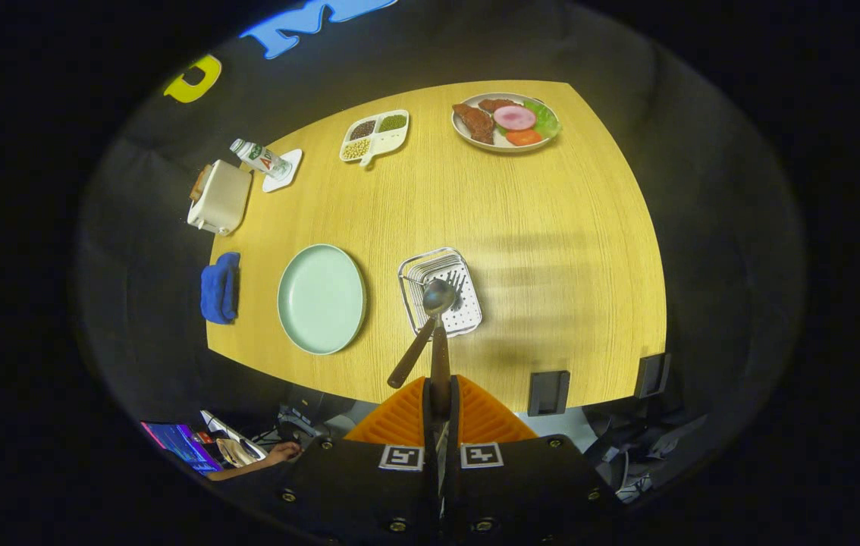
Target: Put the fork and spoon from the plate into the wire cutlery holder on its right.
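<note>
The worktop (521, 250) is carrying all the items, viewed from high above. The green plate (321, 299) is lying bare to the left of the wire cutlery holder (441, 292), so by judgement both utensils are already lifted off it. The holder is standing just beside the plate on its right, directly ahead of the jaws, which is placing the drop point in line with the gripper (440, 398).

The jaws are clenched on the dark handle of the spoon (437, 297); both fingers are pressing on that handle near its end. The spoon is being held along the finger axis with its bowl pointing forward, so that the bowl is hanging over the holder. Whether the bowl is touching the wire cannot be told.

A second dark handle, judged to be the fork (411, 353), is slanting from the holder back toward the left of the jaws, apart from them; its tines are appearing just beside the spoon bowl, over the holder. This suggests the fork is already resting in the holder.

Well beyond lie a food plate (506, 121) and a divided dish (375, 135)
</note>
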Demonstrator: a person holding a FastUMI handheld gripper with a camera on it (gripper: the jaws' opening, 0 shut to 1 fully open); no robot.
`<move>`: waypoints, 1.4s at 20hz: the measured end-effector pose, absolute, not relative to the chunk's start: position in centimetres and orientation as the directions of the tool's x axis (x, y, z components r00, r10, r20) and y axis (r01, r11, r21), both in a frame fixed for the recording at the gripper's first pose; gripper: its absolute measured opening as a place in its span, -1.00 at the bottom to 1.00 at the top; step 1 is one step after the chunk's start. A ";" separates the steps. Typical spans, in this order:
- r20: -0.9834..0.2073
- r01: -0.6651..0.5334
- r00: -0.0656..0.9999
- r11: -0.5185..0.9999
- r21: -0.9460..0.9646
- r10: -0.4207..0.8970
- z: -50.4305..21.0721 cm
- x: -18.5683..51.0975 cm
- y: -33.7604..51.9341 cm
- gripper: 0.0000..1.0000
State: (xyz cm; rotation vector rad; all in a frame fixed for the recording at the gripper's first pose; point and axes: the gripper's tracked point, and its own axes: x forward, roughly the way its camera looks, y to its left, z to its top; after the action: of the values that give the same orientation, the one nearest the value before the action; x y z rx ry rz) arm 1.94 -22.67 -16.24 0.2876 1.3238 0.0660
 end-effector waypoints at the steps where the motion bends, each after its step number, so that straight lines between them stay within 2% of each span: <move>1: -0.948 0.115 0.241 0.963 0.242 0.210 -16.7 2.4 -22.5 -0.93; 7: -0.962 0.109 0.205 0.973 0.204 0.179 -18.7 3.8 -22.2 -0.93; 10: -0.960 0.106 0.223 0.975 0.197 0.170 -18.4 4.5 -22.1 -0.82; 15: -0.940 0.122 0.305 0.972 0.199 0.154 -15.4 5.0 -22.7 -0.65; 18: -0.907 0.101 0.394 0.974 0.201 0.146 -13.1 4.9 -22.0 -0.65; 21: -0.848 0.047 0.513 0.982 0.182 0.133 -11.0 4.5 -20.7 0.07; 26: -0.701 0.037 0.710 0.990 0.133 0.068 -7.2 4.0 -18.0 0.08; 27: -0.664 0.031 0.745 0.992 0.126 0.061 -7.0 3.8 -17.2 0.16; 28: -0.638 0.031 0.768 0.992 0.121 0.054 -6.9 3.4 -16.6 0.16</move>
State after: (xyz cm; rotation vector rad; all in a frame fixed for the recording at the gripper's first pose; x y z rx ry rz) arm 3.42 -16.57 -6.91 0.1273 0.6958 0.0120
